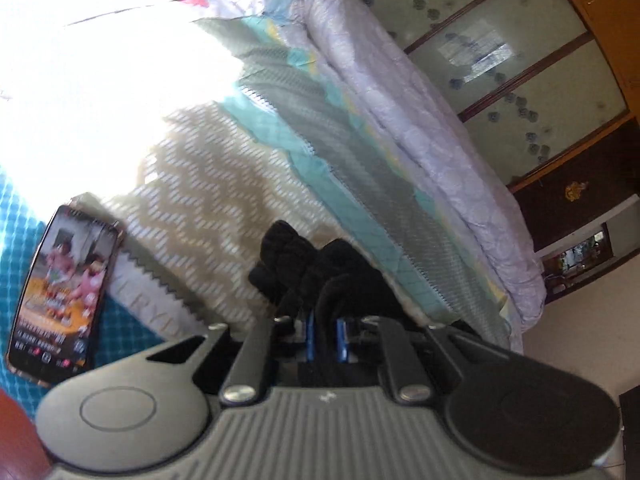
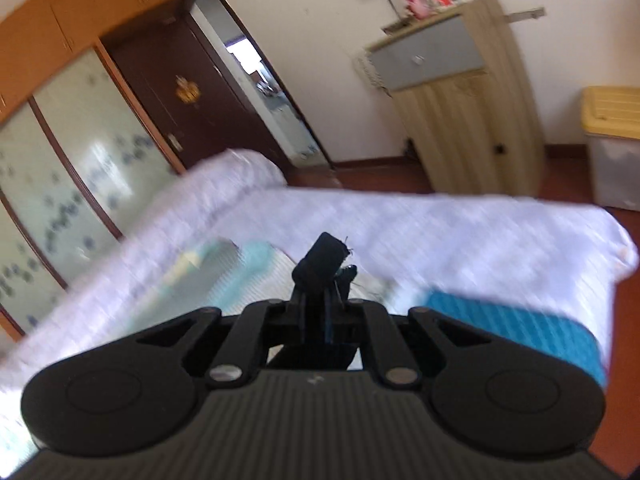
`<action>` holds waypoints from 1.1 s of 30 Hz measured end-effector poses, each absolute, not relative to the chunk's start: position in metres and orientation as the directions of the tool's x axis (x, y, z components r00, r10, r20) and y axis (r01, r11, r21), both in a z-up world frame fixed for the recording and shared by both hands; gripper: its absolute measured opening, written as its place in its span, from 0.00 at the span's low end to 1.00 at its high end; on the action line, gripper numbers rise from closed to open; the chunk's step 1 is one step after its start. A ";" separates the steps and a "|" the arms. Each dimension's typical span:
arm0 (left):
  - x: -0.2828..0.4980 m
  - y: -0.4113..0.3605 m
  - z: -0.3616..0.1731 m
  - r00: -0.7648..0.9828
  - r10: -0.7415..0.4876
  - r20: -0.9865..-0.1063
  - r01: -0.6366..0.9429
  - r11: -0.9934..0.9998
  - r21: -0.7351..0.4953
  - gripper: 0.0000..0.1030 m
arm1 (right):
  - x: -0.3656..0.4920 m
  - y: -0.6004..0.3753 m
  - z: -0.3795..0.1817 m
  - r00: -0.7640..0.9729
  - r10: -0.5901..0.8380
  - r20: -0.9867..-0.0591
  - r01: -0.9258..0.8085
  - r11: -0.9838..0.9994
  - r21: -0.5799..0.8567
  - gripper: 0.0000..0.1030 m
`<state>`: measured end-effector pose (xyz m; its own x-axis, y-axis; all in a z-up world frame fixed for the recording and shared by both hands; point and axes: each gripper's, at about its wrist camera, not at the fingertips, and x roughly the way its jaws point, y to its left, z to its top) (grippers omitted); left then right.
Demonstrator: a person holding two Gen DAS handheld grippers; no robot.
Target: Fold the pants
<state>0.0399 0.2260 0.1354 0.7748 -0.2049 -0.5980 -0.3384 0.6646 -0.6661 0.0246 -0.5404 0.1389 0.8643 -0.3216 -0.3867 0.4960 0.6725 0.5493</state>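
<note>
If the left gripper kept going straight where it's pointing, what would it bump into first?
Probably the patterned bed cover beyond the black pants pinched in the left gripper. The phone lies off to the side. Depth is hard to judge here.

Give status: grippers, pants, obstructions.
Left gripper shut on black pants. Right gripper shut on black fabric too. Phone lying on bed, left of the pants.
</note>
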 end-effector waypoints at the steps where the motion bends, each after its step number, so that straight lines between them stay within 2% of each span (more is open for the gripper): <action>1: 0.043 0.222 0.149 0.796 -0.202 -0.570 -0.306 0.679 -0.667 0.09 | 0.029 -0.542 0.150 0.872 -0.321 -0.368 0.484 0.672 0.561 0.10; 4: 0.033 0.212 0.168 0.836 -0.174 -0.520 -0.245 0.730 -0.638 0.09 | 0.022 -0.538 0.165 0.891 -0.329 -0.313 0.452 0.699 0.554 0.10; 6: 0.022 0.213 0.154 0.819 -0.165 -0.550 -0.267 0.739 -0.619 0.09 | 0.007 -0.535 0.154 0.889 -0.328 -0.320 0.455 0.711 0.536 0.10; 8: 0.009 0.215 0.118 0.760 -0.163 -0.629 -0.331 0.736 -0.591 0.09 | -0.007 -0.538 0.123 0.865 -0.311 -0.394 0.491 0.686 0.536 0.10; 12: -0.017 0.211 0.030 0.590 -0.185 -0.786 -0.459 0.725 -0.514 0.11 | -0.027 -0.542 0.039 0.718 -0.314 -0.621 0.656 0.604 0.453 0.11; 14: -0.027 0.203 0.004 0.531 -0.169 -0.831 -0.493 0.736 -0.464 0.17 | -0.042 -0.548 0.008 0.662 -0.309 -0.683 0.716 0.531 0.454 0.13; 15: -0.034 0.201 0.005 0.558 -0.155 -0.815 -0.482 0.739 -0.471 0.17 | -0.053 -0.548 0.002 0.696 -0.306 -0.650 0.699 0.497 0.514 0.13; 17: -0.038 0.200 0.017 0.552 -0.141 -0.822 -0.458 0.773 -0.440 0.26 | -0.063 -0.552 0.006 0.698 -0.315 -0.643 0.710 0.422 0.563 0.20; 19: -0.047 0.206 0.040 0.607 -0.114 -0.786 -0.419 0.795 -0.439 0.28 | -0.070 -0.554 0.025 0.660 -0.420 -0.622 0.751 0.376 0.543 0.37; 21: -0.058 0.218 0.071 0.688 -0.061 -0.723 -0.389 0.811 -0.438 0.30 | -0.072 -0.555 0.048 0.645 -0.516 -0.564 0.763 0.386 0.519 0.36; 23: -0.062 0.231 0.096 0.752 0.022 -0.659 -0.403 0.806 -0.433 0.41 | -0.066 -0.556 0.069 0.666 -0.538 -0.516 0.744 0.433 0.509 0.36; 25: -0.041 0.243 0.113 0.777 0.067 -0.625 -0.409 0.809 -0.422 0.41 | -0.045 -0.551 0.085 0.713 -0.501 -0.491 0.702 0.503 0.504 0.36; 28: 0.008 0.248 0.122 0.778 0.063 -0.625 -0.387 0.832 -0.398 0.42 | 0.002 -0.537 0.093 0.799 -0.349 -0.490 0.591 0.607 0.532 0.36; 30: 0.048 0.241 0.115 0.773 0.045 -0.633 -0.358 0.855 -0.375 0.48 | 0.048 -0.516 0.094 0.838 -0.221 -0.499 0.503 0.668 0.549 0.36; 33: 0.118 0.229 0.082 0.725 -0.024 -0.688 -0.332 0.863 -0.380 0.49 | 0.124 -0.480 0.092 0.853 -0.040 -0.521 0.380 0.732 0.566 0.36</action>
